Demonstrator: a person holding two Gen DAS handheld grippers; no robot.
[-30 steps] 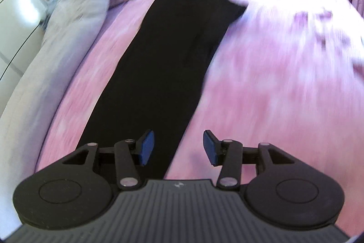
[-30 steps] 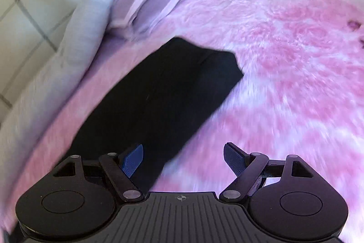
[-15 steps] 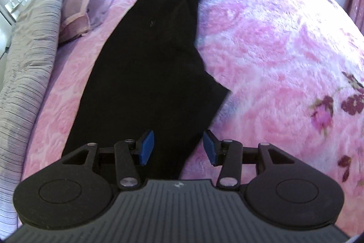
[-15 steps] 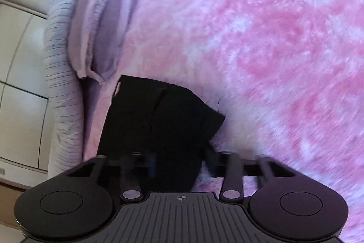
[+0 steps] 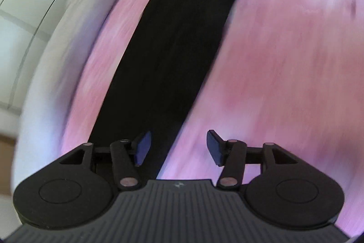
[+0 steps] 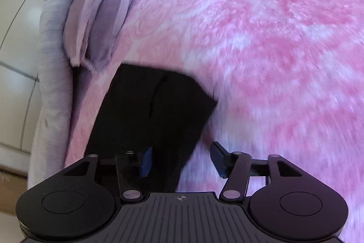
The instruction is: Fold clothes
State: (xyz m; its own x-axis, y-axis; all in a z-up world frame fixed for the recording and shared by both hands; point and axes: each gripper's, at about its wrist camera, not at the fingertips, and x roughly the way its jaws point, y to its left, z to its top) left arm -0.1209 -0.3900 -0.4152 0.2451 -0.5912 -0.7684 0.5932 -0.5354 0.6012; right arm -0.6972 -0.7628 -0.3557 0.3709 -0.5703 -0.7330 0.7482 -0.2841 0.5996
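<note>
the long black cloth trousers [image 5: 177, 49] lie flat on the fluffy pink blanket [image 6: 261, 49], stretching toward 12 o'clock. the left claw [image 5: 177, 147] and right claw [image 6: 182, 161] are both spread, holding nothing. pinch the edges, then lift slowly.

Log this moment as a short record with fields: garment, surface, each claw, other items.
garment: black garment, lying long and flat; far end shows two layers side by side
surface: pink blanket
left claw: open, empty, over the garment's near end
right claw: open, empty, over the garment's right edge
other items: lilac pillow beyond the garment; grey bedding along the left
image quality: left view blurred
</note>
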